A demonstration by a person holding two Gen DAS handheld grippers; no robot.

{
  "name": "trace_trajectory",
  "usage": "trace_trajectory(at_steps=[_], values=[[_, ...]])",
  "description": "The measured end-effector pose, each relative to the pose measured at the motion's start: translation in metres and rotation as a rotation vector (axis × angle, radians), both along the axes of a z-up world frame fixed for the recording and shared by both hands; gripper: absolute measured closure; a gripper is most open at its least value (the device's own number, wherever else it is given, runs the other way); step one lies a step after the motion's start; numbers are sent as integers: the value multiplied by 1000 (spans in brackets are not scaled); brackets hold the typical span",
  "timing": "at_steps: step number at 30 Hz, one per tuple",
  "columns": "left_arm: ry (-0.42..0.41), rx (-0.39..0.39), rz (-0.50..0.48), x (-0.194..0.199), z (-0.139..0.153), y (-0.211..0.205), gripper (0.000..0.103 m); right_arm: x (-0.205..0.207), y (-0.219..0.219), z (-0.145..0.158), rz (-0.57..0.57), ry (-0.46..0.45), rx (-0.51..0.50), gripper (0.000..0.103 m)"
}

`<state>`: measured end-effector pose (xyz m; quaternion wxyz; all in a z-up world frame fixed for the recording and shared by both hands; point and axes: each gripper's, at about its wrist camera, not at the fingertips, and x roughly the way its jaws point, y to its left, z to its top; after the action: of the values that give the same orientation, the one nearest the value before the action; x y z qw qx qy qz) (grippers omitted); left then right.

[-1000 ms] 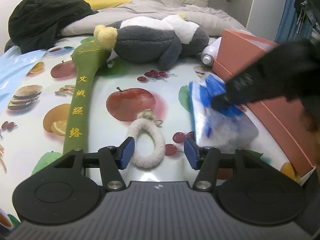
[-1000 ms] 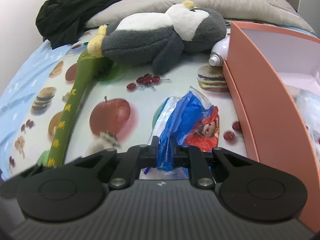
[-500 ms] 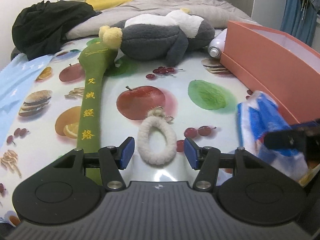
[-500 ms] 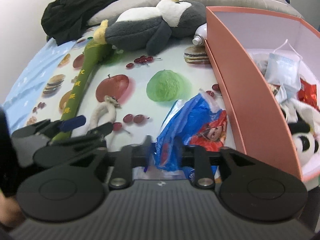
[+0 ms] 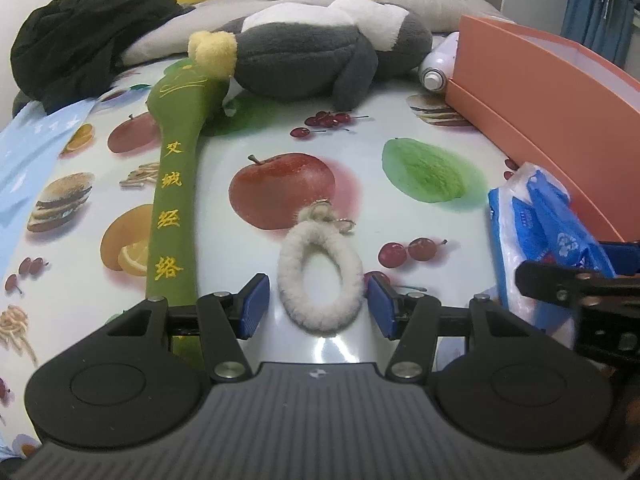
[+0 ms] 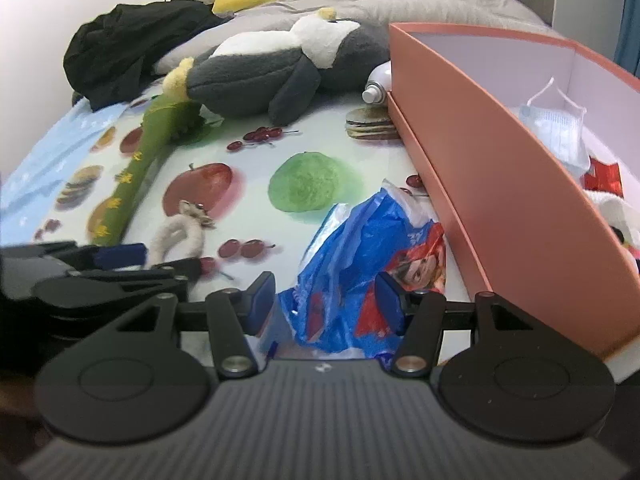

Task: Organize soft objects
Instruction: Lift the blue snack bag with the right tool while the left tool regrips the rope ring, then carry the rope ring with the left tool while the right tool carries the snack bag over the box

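Observation:
A white fluffy ring lies on the fruit-print tablecloth between the fingers of my left gripper, which is open and not touching it. A blue plastic pack rests on the cloth beside the salmon box. My right gripper straddles the pack; its jaws are opening and the pads stand off it. The long green plush stick and the grey-and-white plush penguin lie farther back. In the left wrist view the pack and the right gripper sit at the right edge.
The salmon box holds a face mask, a red packet and a panda plush. A white spray can lies against the box's far corner. Black clothing and grey bedding are heaped at the back.
My right gripper carried the blue pack to the right, near the box wall, then opened and let it go onto the cloth. The left gripper stayed open around the ring.

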<state>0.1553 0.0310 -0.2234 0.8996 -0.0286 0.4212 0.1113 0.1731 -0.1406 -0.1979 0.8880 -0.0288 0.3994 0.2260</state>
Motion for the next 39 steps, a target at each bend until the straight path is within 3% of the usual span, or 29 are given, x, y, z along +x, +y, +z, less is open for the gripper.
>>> trace_trajectory(at_steps=[5, 11, 13, 15, 20, 29, 39], values=[[-1, -1, -35, 1, 0, -4, 56, 4, -2, -7, 5, 24, 19, 44], [3, 0, -73, 2, 0, -12, 79, 5, -3, -9, 21, 44, 12, 60], [7, -1, -74, 3, 1, -13, 82, 6, -3, -9, 22, 48, 12, 65], [7, -14, -69, 3, 2, -14, 83, 5, -2, -8, 31, 42, 6, 76], [3, -74, -51, 2, 7, -10, 86, 4, -6, 0, 44, 38, 19, 87], [-42, -174, -14, 1, 40, -4, 86, 2, -15, 26, 46, 15, 62, 89], [-119, -210, -36, -3, 95, -8, 86, -1, -28, 74, 75, -43, 112, 89]])
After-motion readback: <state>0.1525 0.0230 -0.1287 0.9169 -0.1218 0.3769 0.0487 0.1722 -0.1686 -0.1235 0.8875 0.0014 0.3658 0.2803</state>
